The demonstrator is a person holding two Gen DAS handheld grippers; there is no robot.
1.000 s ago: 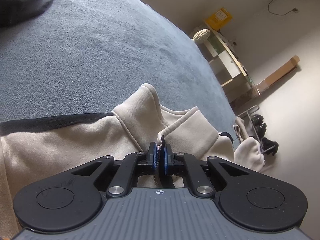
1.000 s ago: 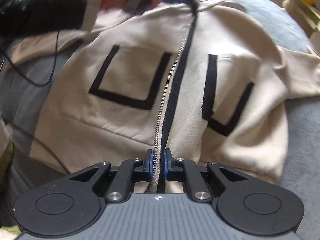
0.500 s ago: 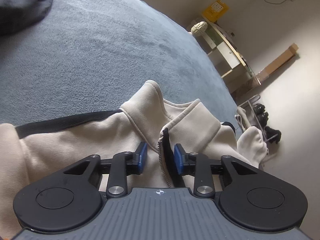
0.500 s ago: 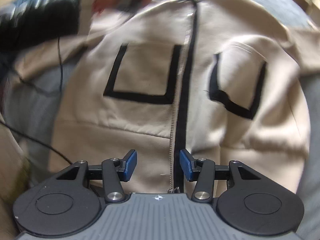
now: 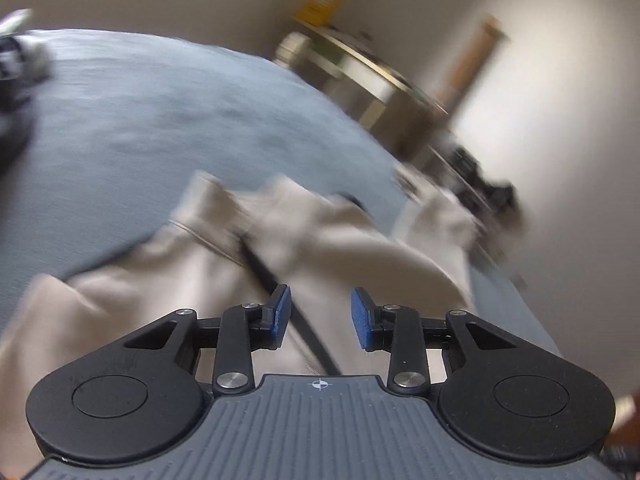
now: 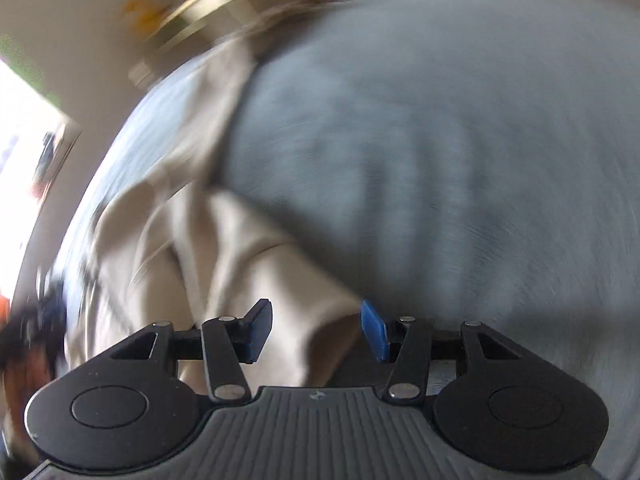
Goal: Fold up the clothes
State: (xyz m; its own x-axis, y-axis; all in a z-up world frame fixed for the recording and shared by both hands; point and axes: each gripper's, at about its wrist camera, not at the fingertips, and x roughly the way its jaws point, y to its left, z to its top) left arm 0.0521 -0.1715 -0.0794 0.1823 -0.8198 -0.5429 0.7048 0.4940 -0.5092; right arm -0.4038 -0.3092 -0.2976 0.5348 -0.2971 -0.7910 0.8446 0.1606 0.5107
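Note:
A beige zip jacket with a black strip along its zipper lies spread on a blue-grey bed cover. My left gripper hangs a little above the jacket near its collar. Its blue pads stand apart with nothing pressed between them, and the zipper strip runs below them. In the blurred right wrist view, my right gripper is open over a side edge of the jacket, where the cloth meets the bed cover. Cloth shows behind the gap, and neither pad touches it.
A shelf unit with a yellow item stands by the wall beyond the bed. Dark shoes lie on the floor past the bed's edge. A dark garment sits at the far left of the bed. A bright window is at left.
Both grippers have opened and let go of the jacket's zipper edge. The left one lifted and tilted away from the collar. The right one rolled and swung from the front hem to the jacket's side.

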